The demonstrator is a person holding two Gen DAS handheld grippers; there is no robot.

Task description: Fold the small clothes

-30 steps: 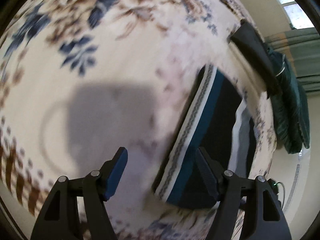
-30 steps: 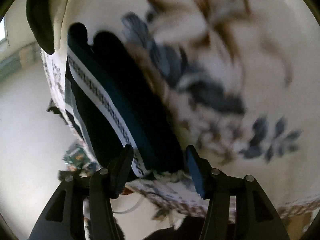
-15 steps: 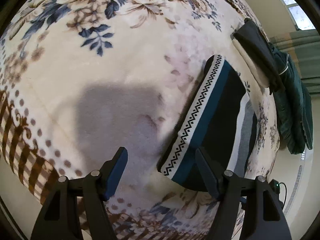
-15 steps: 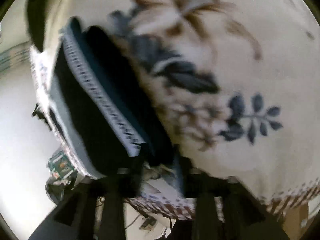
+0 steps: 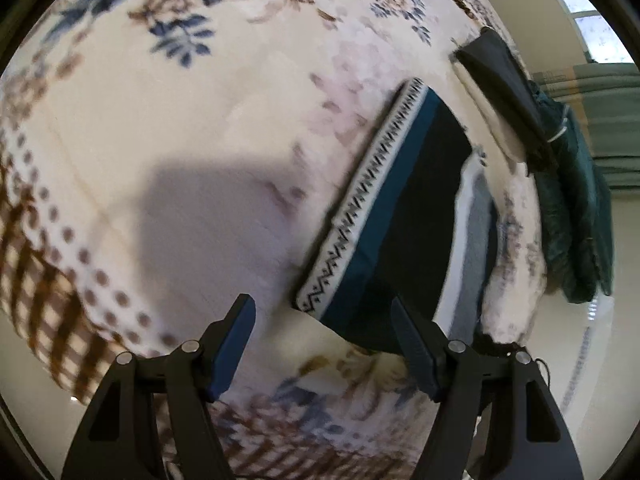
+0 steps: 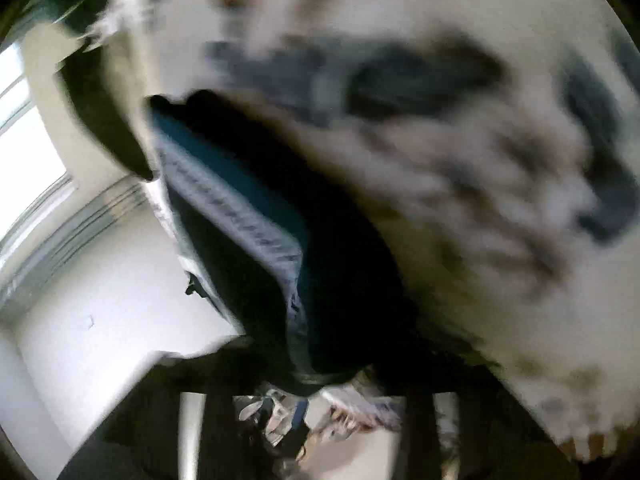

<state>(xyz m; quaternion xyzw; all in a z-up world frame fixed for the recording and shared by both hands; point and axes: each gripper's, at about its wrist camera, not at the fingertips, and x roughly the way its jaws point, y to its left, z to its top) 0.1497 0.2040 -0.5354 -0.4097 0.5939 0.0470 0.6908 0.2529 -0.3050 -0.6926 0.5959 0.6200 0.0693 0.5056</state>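
A folded garment [image 5: 404, 216], black with a teal stripe and a white zigzag band, lies on the floral blanket [image 5: 208, 128] near its right edge. My left gripper [image 5: 322, 332] is open, just short of the garment's near corner, and its right finger [image 5: 414, 344] overlaps that corner. The right wrist view is badly blurred. In it the same garment [image 6: 256, 232] runs down to my right gripper [image 6: 316, 392]. Its jaws are closing with the garment's near end between them. The blur hides whether the pads press on it.
A dark folded cloth [image 5: 504, 92] lies on a cream piece at the blanket's far right edge. A dark green garment [image 5: 572, 208] hangs over the side beyond it. The blanket drops off to pale floor [image 6: 100, 280] right by the garment. A window [image 5: 596, 36] is at the upper right.
The right gripper has narrowed around the garment's near end and swung, blurring its view. The left gripper has drawn back, so more of the blanket's near border shows. Its jaws stayed wide.
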